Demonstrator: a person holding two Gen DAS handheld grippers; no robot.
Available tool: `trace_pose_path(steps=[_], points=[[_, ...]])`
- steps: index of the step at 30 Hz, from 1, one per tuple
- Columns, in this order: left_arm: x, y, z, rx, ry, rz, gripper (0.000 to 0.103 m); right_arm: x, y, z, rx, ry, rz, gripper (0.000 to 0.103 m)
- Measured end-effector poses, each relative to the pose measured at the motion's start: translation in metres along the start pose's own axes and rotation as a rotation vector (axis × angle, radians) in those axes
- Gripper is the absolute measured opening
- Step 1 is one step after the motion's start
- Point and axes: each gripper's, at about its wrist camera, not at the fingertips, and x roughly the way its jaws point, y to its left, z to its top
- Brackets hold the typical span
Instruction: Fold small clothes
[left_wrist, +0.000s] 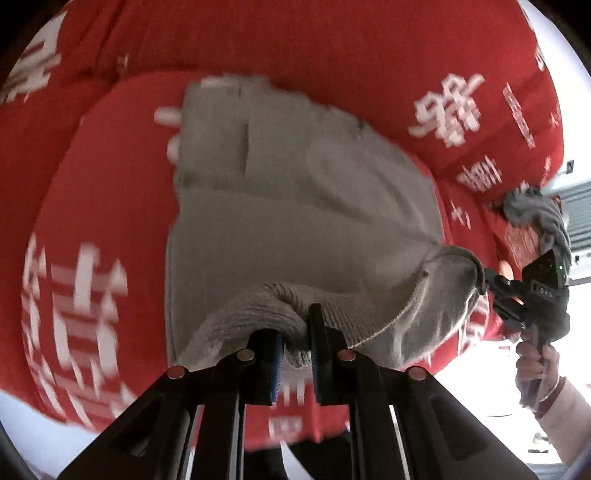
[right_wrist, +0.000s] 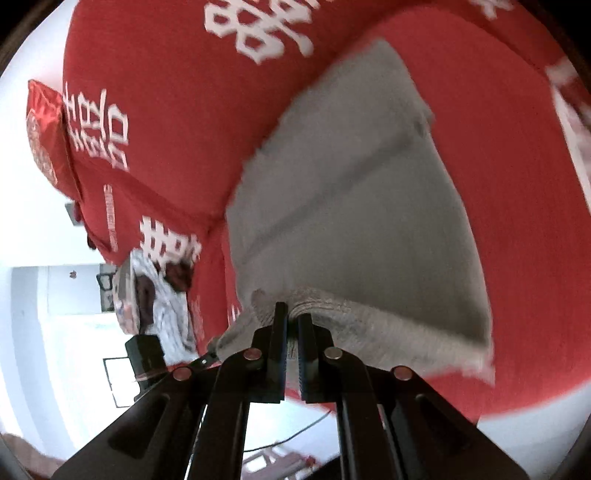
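In the left wrist view, the left gripper (left_wrist: 297, 345) had its jaws clamped on the ribbed waistband of the grey shorts (left_wrist: 295, 206), lifting that edge while the rest trailed across the red bedspread (left_wrist: 92, 184). Farther right, the right gripper (left_wrist: 484, 282) pinched the same waistband, likely so both corners rose evenly for a fold. In the right wrist view, the right gripper (right_wrist: 291, 345) was closed on the ribbed band, the grey shorts (right_wrist: 351, 221) sloping away over the red bedspread (right_wrist: 147, 166).

Right hand-held gripper (right_wrist: 291, 325) pinches grey garment's (right_wrist: 354, 221) ribbed hem
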Motion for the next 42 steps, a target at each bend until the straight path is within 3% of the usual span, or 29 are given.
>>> trace_pose_path(steps=[5, 7, 10, 13, 14, 15, 22, 25, 28, 30, 40, 41, 42], points=[[0.037, -0.004, 0.053, 0.053, 0.015, 0.095, 0.013, 0.031, 0.003, 0.070, -0.004, 0.007, -0.073, 0.005], [0.043, 0.004, 0.064, 0.078, 0.045, 0.150, 0.014, 0.043, -0.005, 0.086, 0.010, 0.028, -0.099, 0.005], [0.052, 0.004, 0.074, 0.068, 0.085, 0.170, 0.014, 0.058, -0.016, 0.101, 0.032, 0.061, -0.121, 0.005], [0.052, 0.011, 0.081, 0.044, 0.113, 0.218, 0.039, 0.066, -0.030, 0.109, 0.071, 0.084, -0.118, 0.005], [0.047, 0.011, 0.084, 0.049, 0.095, 0.265, 0.059, 0.067, -0.034, 0.110, 0.082, 0.090, -0.114, 0.005], [0.043, 0.010, 0.085, 0.059, 0.075, 0.291, 0.066, 0.069, -0.038, 0.112, 0.097, 0.099, -0.104, 0.005], [0.033, 0.009, 0.097, 0.104, 0.091, 0.343, 0.066, 0.075, -0.041, 0.123, 0.074, 0.168, -0.097, 0.009], [0.046, 0.009, 0.098, 0.120, 0.129, 0.323, 0.066, 0.075, -0.026, 0.125, -0.022, 0.196, -0.157, 0.010], [0.068, 0.014, 0.098, 0.118, 0.181, 0.289, 0.066, 0.072, -0.008, 0.126, -0.140, 0.187, -0.245, 0.023], [0.077, 0.017, 0.099, 0.120, 0.194, 0.289, 0.066, 0.072, 0.001, 0.126, -0.203, 0.177, -0.305, 0.039], [0.105, 0.033, 0.096, 0.123, 0.224, 0.263, 0.066, 0.096, 0.007, 0.123, -0.302, 0.168, -0.473, 0.039], [0.104, 0.033, 0.095, 0.131, 0.215, 0.269, 0.061, 0.102, 0.005, 0.121, -0.309, 0.181, -0.498, 0.039], [0.103, 0.032, 0.095, 0.140, 0.212, 0.279, 0.049, 0.108, 0.003, 0.120, -0.317, 0.195, -0.530, 0.039]])
